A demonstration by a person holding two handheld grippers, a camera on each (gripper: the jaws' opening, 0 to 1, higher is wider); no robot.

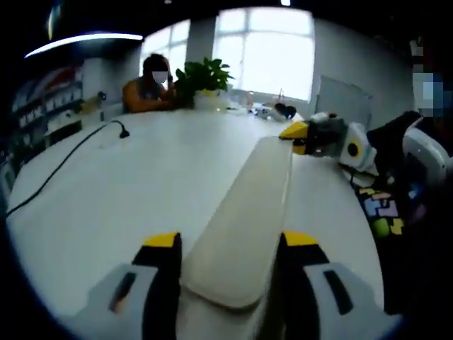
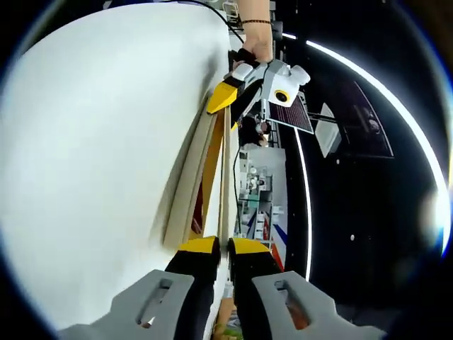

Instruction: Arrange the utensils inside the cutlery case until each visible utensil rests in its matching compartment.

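While I hold the cutlery case [image 1: 241,227] at both ends, it runs up the middle of the left gripper view from the bottom centre to the upper right, over the white table [image 1: 106,205]. My left gripper [image 1: 230,251] has its 2 yellow-tipped jaws standing on either side of the case's rounded near end, close against its sides — clasping it, as far as I can judge. At the far end, upper right of that frame, the right gripper [image 1: 301,138] meets the case.

From the right gripper view the case [image 2: 202,177] appears edge-on, a thin pale lid and tray rising from bottom centre toward the top, with an orange-yellow strip between the layers. My right gripper [image 2: 221,248] has its jaws pinched nearly together on that thin edge — clenched on the case. The left gripper [image 2: 230,95] sits at the far end, upper centre, with a person's hand [image 2: 258,42] behind it.

By its look the case is light, stiff moulded plastic with a smooth, probably slippery skin. Gripped on a thin edge it could twist or slide, so I would favour the long side walls near each end. I cannot tell whether utensils lie inside; if they do, tilting it may set them rattling out of their compartments.
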